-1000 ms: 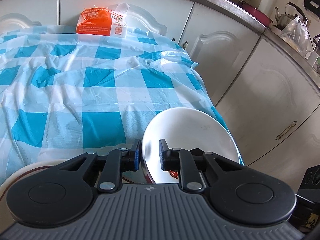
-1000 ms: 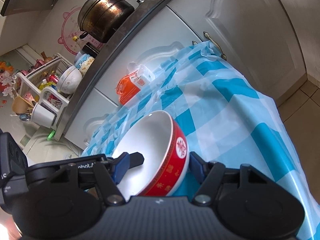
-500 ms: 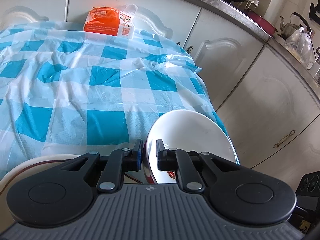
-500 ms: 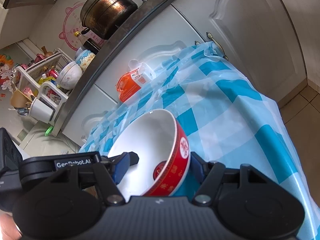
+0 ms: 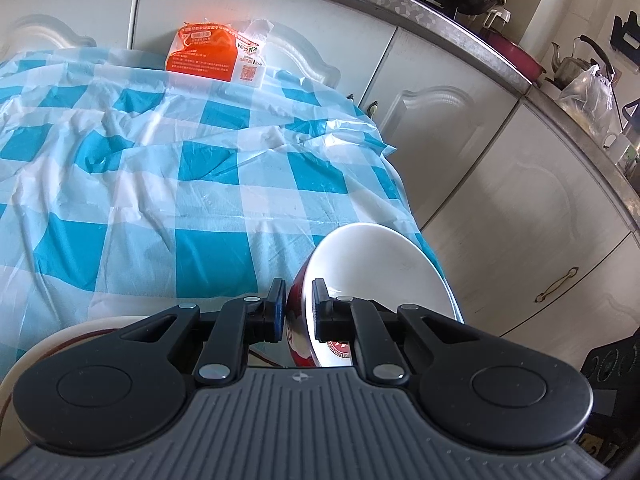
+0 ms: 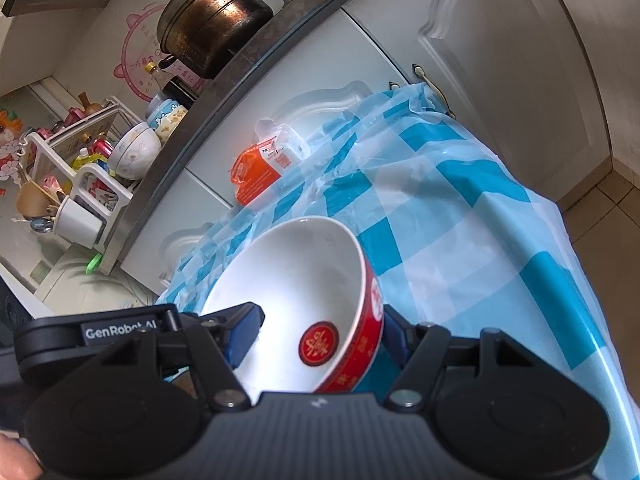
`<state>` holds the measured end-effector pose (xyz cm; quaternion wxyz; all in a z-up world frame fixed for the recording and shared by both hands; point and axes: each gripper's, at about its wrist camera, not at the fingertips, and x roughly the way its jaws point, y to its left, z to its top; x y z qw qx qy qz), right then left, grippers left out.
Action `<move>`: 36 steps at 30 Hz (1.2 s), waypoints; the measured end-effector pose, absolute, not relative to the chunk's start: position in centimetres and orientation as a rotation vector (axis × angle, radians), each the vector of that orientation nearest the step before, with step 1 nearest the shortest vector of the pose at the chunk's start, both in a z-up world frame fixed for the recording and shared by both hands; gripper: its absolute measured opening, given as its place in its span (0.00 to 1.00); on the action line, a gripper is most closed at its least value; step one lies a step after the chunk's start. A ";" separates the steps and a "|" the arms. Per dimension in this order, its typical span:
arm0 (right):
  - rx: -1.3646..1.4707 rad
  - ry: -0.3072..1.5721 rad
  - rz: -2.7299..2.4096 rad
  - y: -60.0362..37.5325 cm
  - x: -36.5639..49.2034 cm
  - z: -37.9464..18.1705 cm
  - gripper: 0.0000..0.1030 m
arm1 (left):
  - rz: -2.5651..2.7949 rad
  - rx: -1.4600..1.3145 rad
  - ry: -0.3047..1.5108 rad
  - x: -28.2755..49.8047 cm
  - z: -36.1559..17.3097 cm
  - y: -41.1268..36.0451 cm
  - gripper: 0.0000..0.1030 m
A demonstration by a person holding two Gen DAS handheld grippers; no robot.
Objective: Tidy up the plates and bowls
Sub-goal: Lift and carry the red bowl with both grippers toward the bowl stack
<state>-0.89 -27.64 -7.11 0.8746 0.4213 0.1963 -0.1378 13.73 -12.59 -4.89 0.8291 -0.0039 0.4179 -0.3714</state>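
Note:
A bowl [image 5: 380,272], white inside and red outside, hangs tilted over the table's near right corner. My left gripper [image 5: 298,288] is shut on its left rim, one pad inside and one on the red wall. In the right wrist view the same bowl [image 6: 296,272] shows a red emblem on its floor. My right gripper [image 6: 322,316] is shut on it, the left finger over the white inside and the right finger against the red outer wall. The left gripper's labelled black body [image 6: 120,332] shows at the bowl's left. A white dish [image 5: 60,340] with a red line lies under my left gripper.
The table wears a blue-and-white checked plastic cloth [image 5: 160,180]. An orange packet [image 5: 208,56] leans at its far edge against white cabinets [image 5: 520,200]. On the counter above are a metal pot [image 6: 212,36] and a dish rack [image 6: 80,184]. Tiled floor [image 6: 600,216] lies right of the table.
The left jaws have closed onto the bowl's rim. The bowl has tipped, so the red emblem on its floor shows in the right wrist view. The right gripper has kept still.

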 end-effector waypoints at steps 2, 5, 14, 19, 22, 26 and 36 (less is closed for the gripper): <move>0.867 0.410 -0.292 -27.6 -0.7 -7.1 0.64 | -0.787 -0.008 0.890 13.9 -5.0 -12.7 0.09; 0.848 0.405 -0.301 -27.6 -0.5 -6.9 0.63 | -0.783 -0.011 0.898 14.1 -5.1 -12.8 0.09; 0.823 0.400 -0.310 -27.6 -0.2 -6.9 0.65 | -0.773 -0.006 0.903 14.8 -5.3 -12.8 0.10; 0.841 0.397 -0.308 -27.8 -0.5 -6.7 0.69 | -0.763 0.002 0.894 14.9 -5.1 -13.0 0.13; 0.832 0.411 -0.312 -27.7 -0.4 -6.8 0.68 | -0.757 0.002 0.904 15.0 -5.3 -13.0 0.15; 0.815 0.427 -0.301 -27.5 -0.1 -6.9 0.63 | -0.766 0.009 0.914 14.9 -5.6 -13.2 0.14; 0.920 0.391 -0.287 -28.1 -0.7 -7.4 0.61 | -0.774 0.018 0.909 14.3 -5.5 -13.2 0.07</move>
